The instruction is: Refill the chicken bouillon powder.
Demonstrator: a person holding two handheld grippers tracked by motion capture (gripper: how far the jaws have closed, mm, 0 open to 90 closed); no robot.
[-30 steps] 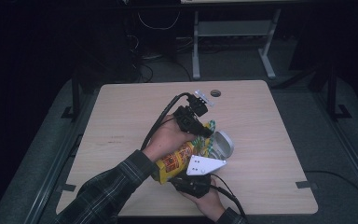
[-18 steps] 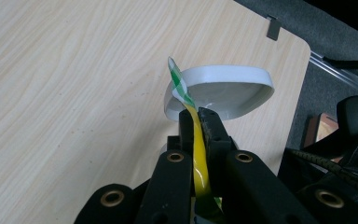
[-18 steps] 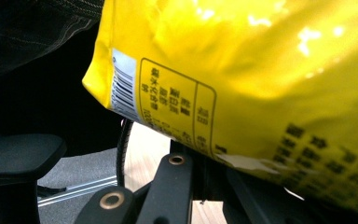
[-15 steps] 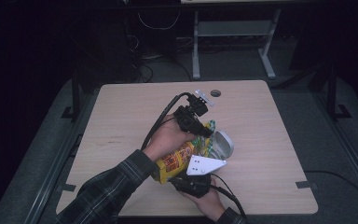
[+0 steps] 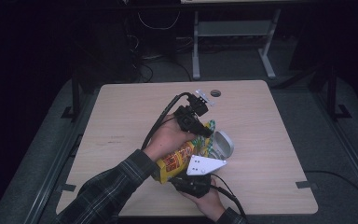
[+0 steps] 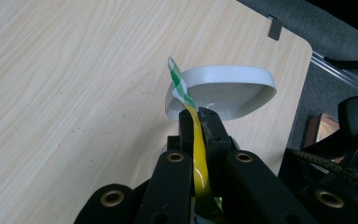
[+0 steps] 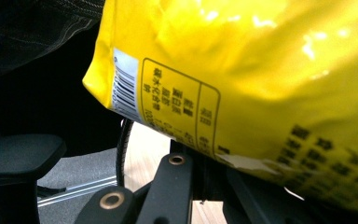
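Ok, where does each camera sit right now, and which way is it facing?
High view: fixed above the person's side, looking forward and down on the table; both forearms enter from the bottom, left gripper and right gripper holding the yellow bag.
Left gripper view: rides the left gripper, looking along its jaws, shut on the bag's top edge, toward the white bowl.
Right gripper view: rides the right gripper, close under the yellow bag.
Shared: all three show the bag.

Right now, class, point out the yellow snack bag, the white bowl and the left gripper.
yellow snack bag (image 7: 242, 70), right gripper view, glossy back panel.
white bowl (image 6: 226, 74), left gripper view, rim.
left gripper (image 6: 197, 116), left gripper view, between fingertips.
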